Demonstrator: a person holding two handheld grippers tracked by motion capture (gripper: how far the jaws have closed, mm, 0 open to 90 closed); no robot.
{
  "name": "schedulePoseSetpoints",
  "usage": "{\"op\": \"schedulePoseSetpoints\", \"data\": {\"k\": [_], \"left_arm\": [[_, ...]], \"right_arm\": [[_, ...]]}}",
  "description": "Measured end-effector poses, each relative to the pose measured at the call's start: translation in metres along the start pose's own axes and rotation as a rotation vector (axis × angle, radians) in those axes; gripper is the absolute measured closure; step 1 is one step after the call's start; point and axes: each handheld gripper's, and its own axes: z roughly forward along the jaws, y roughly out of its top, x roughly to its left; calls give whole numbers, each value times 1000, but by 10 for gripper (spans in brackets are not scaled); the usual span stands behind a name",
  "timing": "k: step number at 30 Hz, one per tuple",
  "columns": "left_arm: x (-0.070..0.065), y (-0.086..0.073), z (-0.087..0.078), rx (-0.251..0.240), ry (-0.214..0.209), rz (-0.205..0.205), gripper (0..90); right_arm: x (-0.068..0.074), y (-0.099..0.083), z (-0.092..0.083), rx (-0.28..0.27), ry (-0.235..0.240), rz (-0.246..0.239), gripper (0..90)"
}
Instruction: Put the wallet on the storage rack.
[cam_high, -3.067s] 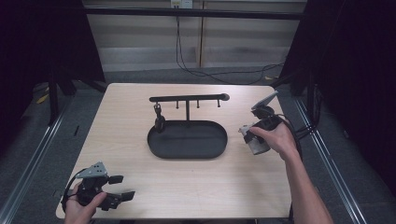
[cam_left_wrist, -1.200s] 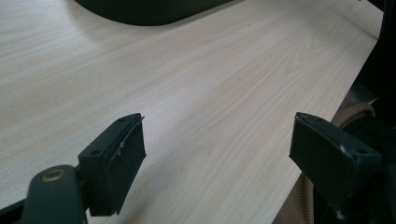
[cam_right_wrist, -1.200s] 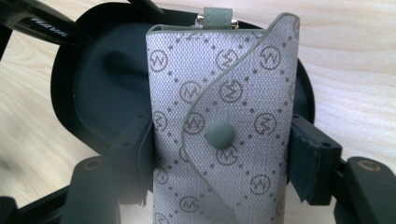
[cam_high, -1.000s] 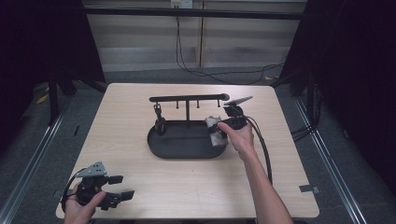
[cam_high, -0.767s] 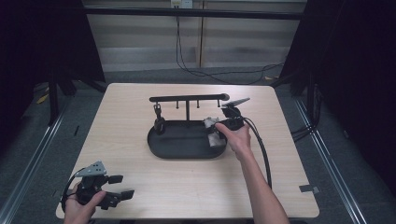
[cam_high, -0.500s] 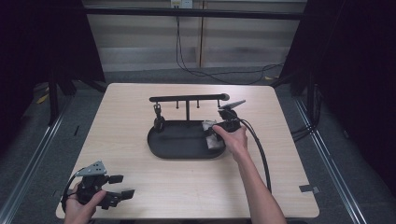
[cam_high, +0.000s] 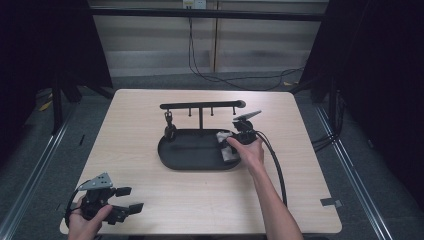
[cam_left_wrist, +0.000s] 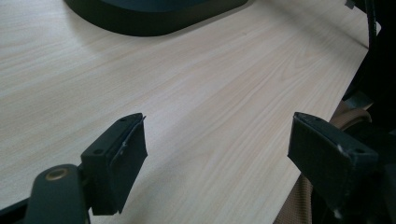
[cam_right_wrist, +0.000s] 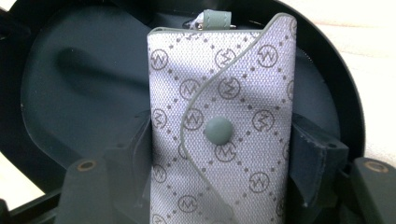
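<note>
A grey patterned key pouch (cam_right_wrist: 222, 126) with a green snap button sits between the jaws of my right gripper (cam_right_wrist: 222, 158), which is shut on it. In the high view the right gripper (cam_high: 239, 142) holds the pouch (cam_high: 227, 147) over the right end of a black oval tray (cam_high: 190, 152). A black T-shaped hanger stand (cam_high: 201, 106) rises from the tray's back, with a dark item (cam_high: 169, 131) hanging from its left hook. My left gripper (cam_high: 120, 206) rests open at the table's front left corner, nothing between its fingers (cam_left_wrist: 116, 163).
The light wooden table (cam_high: 150, 190) has bare room in front of the tray and on both sides. A cable (cam_high: 272, 160) trails from the right gripper along the person's forearm. The left gripper is close to the table's front edge.
The right gripper has carried the pouch leftward from the table's right side to over the tray's right end. The left gripper has stayed put.
</note>
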Motion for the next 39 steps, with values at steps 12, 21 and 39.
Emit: {"op": "schedulePoseSetpoints", "data": {"k": [12, 21, 39], "left_arm": [[0, 2, -2, -14, 33, 6, 192], [2, 3, 1, -11, 39, -2, 195], [8, 3, 2, -23, 55, -69, 207]], "right_arm": [[4, 0, -14, -47, -19, -22, 288], [0, -4, -39, -122, 7, -50, 262], [-17, -38, -75, -220, -42, -116, 148]]}}
